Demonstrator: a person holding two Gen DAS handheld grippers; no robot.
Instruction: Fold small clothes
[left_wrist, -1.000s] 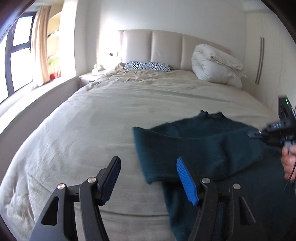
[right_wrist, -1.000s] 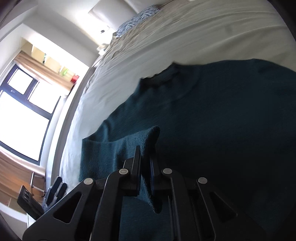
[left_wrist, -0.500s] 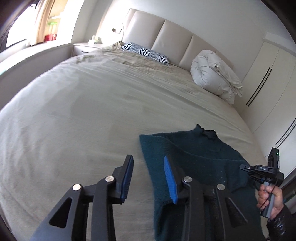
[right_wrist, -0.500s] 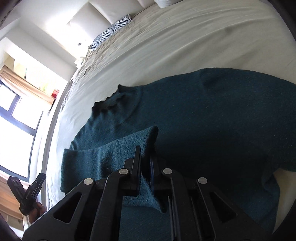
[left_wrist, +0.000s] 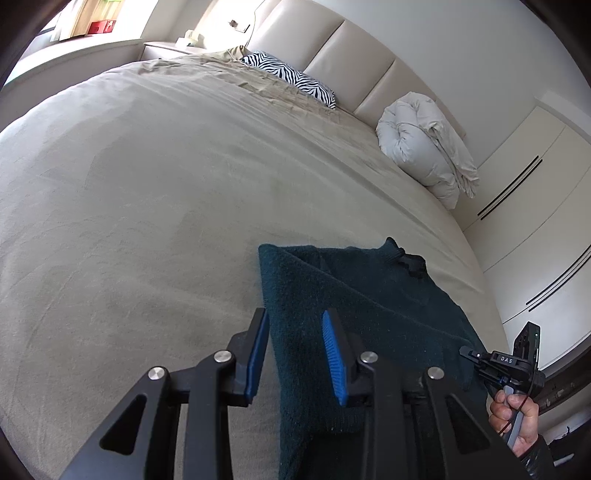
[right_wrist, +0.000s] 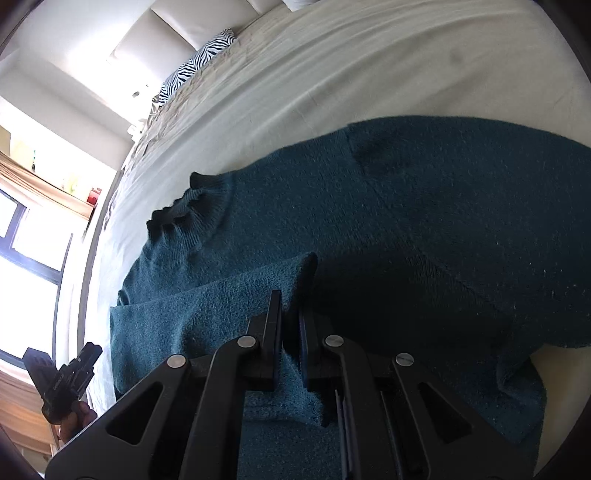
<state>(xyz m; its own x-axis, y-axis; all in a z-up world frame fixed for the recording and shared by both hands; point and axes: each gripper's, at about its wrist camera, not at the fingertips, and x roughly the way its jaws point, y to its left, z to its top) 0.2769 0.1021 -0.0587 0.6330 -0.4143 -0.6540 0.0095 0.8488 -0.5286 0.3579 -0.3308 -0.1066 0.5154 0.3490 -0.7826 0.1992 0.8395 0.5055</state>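
Observation:
A dark teal knit sweater (left_wrist: 373, 317) lies on the beige bed (left_wrist: 155, 206), its collar toward the headboard. Its left part is folded over the body. My left gripper (left_wrist: 295, 339) is open, its blue pads straddling the folded left edge of the sweater near the hem. In the right wrist view the sweater (right_wrist: 424, 206) fills the frame. My right gripper (right_wrist: 290, 314) is shut on the folded sleeve edge (right_wrist: 295, 269) and holds it above the sweater's body. The right gripper also shows in the left wrist view (left_wrist: 506, 365), held by a hand.
A zebra-print pillow (left_wrist: 291, 77) and a rolled white duvet (left_wrist: 424, 144) lie by the padded headboard (left_wrist: 332, 48). White wardrobe doors (left_wrist: 535, 206) stand right of the bed. A window and sill are at the left (right_wrist: 33, 236).
The left gripper has risen, tilted down over the sweater's left edge and narrowed its opening. The right gripper, still shut on the sleeve, has carried it further across the sweater's body.

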